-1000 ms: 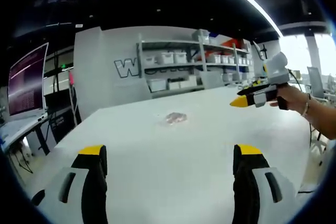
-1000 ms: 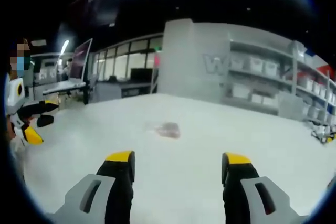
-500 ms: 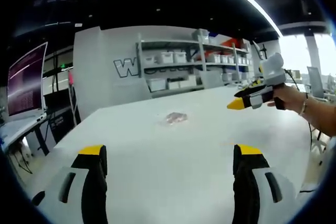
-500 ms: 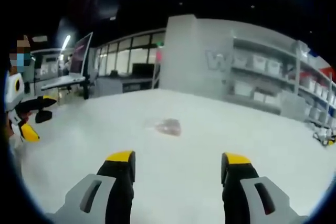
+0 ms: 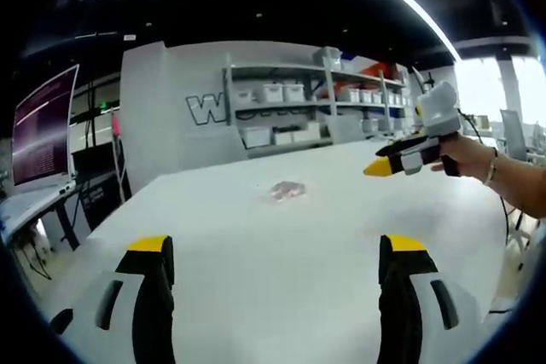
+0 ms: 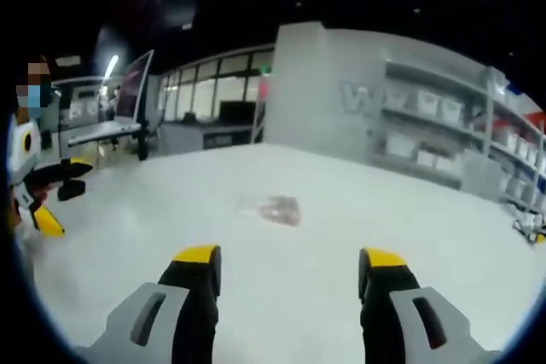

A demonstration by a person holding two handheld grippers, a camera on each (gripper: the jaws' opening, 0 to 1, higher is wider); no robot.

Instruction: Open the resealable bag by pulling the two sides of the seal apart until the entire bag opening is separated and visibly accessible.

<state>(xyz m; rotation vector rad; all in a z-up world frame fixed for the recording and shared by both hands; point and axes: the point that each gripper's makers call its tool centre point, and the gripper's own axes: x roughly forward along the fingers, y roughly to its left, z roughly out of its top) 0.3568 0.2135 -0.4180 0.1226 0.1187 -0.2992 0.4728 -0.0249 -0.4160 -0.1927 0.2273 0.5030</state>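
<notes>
One small, clear resealable plastic bag point(image 5: 287, 191) with something pinkish inside lies flat on the broad white table point(image 5: 281, 253), well ahead of both tools and touched by neither. In the right gripper view the same bag point(image 6: 276, 208) sits near the middle of the tabletop point(image 6: 299, 296), beyond the yellow tips.

Two grippers are held above the table. The left gripper point(image 5: 277, 249), grey-bodied with black jaws tipped in yellow, has its two jaws spread wide with nothing between them but bare tabletop. The right gripper point(image 6: 286, 259), of the same make, likewise has its two jaws standing far apart and holding nothing. From the left gripper view the right gripper point(image 5: 401, 159) comes in from the right, carried in a person's hand point(image 5: 465, 158) with a bracelet at the wrist, its yellow tips pointing toward the bag from well apart; how its jaws stand cannot be told from that angle. In the right gripper view the left gripper point(image 6: 47, 198) appears small at the left edge.

Behind the table stands one grey wall with a large letter "W" point(image 5: 205, 109), and beside it one metal shelving unit point(image 5: 316, 108) carrying several white storage bins on its tiers. One large monitor point(image 5: 44, 130) with a purple screen stands at the left.
</notes>
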